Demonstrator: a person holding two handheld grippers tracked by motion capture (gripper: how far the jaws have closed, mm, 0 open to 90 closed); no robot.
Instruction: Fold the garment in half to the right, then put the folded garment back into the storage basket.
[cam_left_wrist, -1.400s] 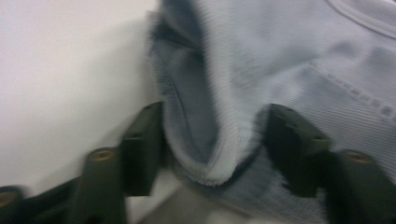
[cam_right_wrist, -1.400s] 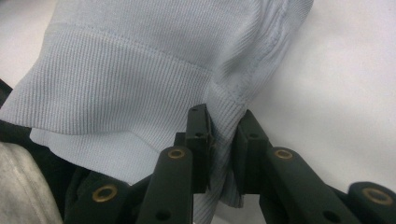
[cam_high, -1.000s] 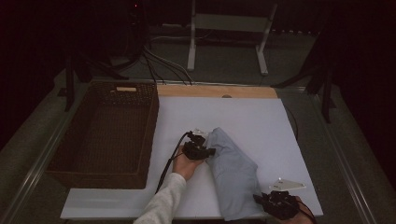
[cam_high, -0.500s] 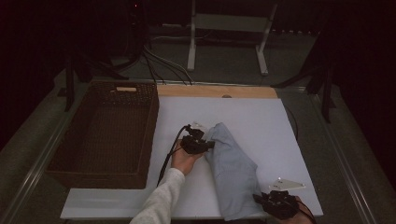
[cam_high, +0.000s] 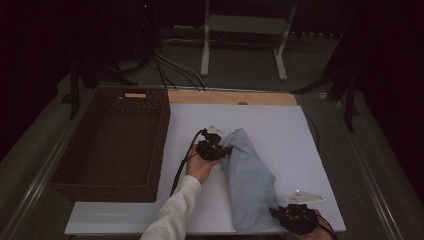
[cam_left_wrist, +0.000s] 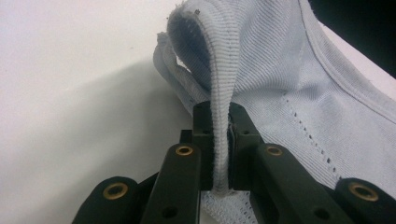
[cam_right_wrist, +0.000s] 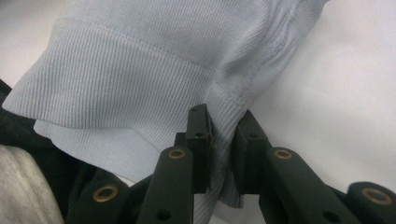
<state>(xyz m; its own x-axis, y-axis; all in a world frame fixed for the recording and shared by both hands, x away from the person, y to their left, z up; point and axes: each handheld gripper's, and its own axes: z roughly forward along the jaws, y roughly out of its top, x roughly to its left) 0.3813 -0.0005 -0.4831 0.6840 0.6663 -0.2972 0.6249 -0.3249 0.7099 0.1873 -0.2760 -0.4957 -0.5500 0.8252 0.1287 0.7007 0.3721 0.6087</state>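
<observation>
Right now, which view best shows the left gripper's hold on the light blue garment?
The left gripper view: its jaws are shut on a ribbed edge of the light blue garment, seen close up. The high view shows the left gripper at the garment's far end, grip too small to judge. The right gripper view shows the right gripper pinching another ribbed edge.

Brown wicker basket (cam_high: 107, 145) at the left, set against the left edge of a white board (cam_high: 280, 125) on the table, a pale tag on its far rim. Strip of bare wood (cam_high: 232, 97) along the board's far edge. Beyond, on a grey floor (cam_high: 240, 70), a white metal stand (cam_high: 242, 30) on two legs. Black cables (cam_high: 165, 62) trailing across the floor behind the basket. Dark surroundings, little else to make out.
</observation>
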